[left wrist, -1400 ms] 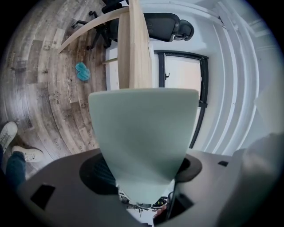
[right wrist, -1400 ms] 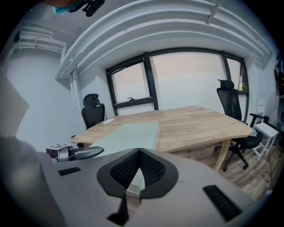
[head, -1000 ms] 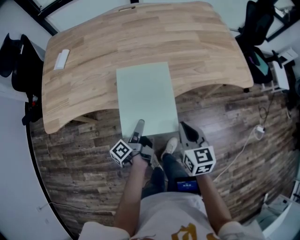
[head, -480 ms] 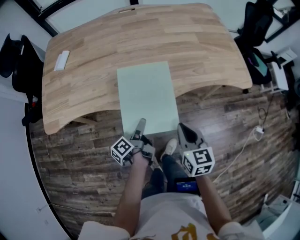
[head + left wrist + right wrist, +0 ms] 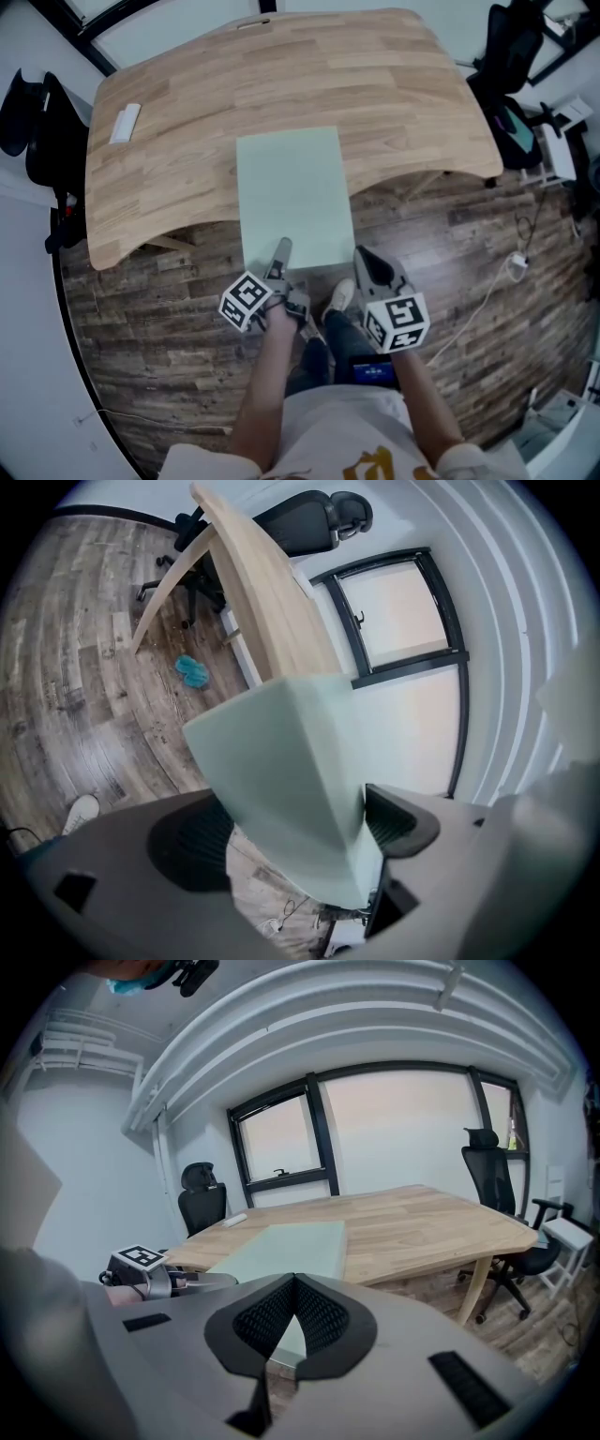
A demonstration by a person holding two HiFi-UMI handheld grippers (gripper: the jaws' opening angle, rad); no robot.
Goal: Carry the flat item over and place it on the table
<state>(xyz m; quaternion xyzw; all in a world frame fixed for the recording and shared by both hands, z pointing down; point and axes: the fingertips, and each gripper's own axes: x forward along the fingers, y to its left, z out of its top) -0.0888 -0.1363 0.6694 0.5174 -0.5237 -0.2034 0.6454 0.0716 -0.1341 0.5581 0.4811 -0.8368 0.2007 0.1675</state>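
The pale green sheet already lies on the wooden counter, at the middle of its near edge, but its near end hangs past that edge. The left gripper is at the sheet's near left corner. Its jaws have just been opening and stand apart, with the sheet between them but not pinched. The right gripper, jaws together and empty, hovers beside the near right corner. The carrying seems finished; probably only drawing the left gripper back, or pushing the sheet further in, is left.

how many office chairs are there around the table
2. In the right gripper view one black chair stands behind the table's left end, the other at its right end. Others may sit out of frame.
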